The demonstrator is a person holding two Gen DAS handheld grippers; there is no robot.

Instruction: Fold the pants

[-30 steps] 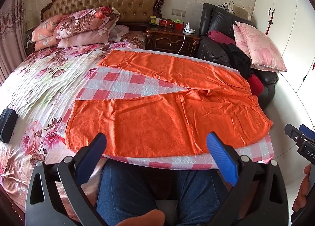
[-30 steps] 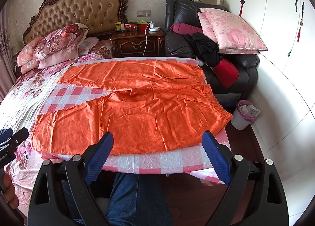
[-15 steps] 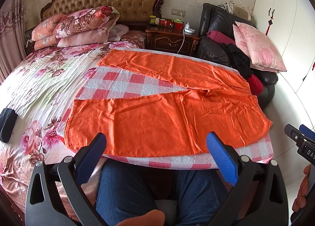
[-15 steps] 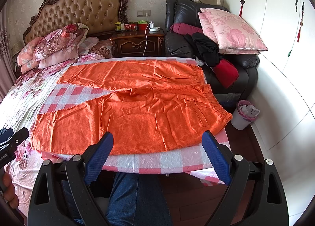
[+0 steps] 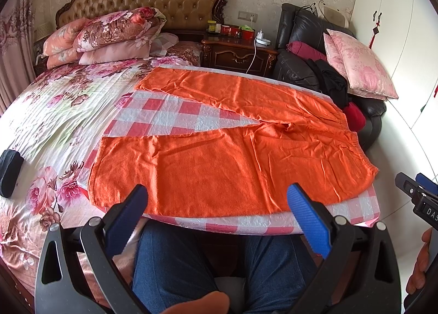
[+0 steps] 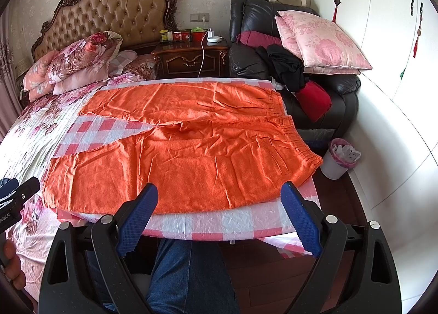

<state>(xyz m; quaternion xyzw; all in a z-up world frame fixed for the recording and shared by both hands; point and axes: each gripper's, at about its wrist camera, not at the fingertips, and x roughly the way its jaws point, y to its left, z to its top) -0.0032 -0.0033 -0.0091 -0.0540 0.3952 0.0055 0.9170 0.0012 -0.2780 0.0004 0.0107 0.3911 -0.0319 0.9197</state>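
The bed (image 5: 49,111) is carrying a checked cloth (image 5: 169,117), and the orange pants (image 5: 232,166) are lying flat on it, legs spreading in a V, waistband toward the armchair (image 6: 273,48). The left hand-held gripper (image 5: 216,221) and right hand-held gripper (image 6: 219,218) are hovering short of the near edge, both spread wide and holding nothing. Judging by this, each should be pinching the near leg's hem and waistband corner together, lifting evenly over the far leg.
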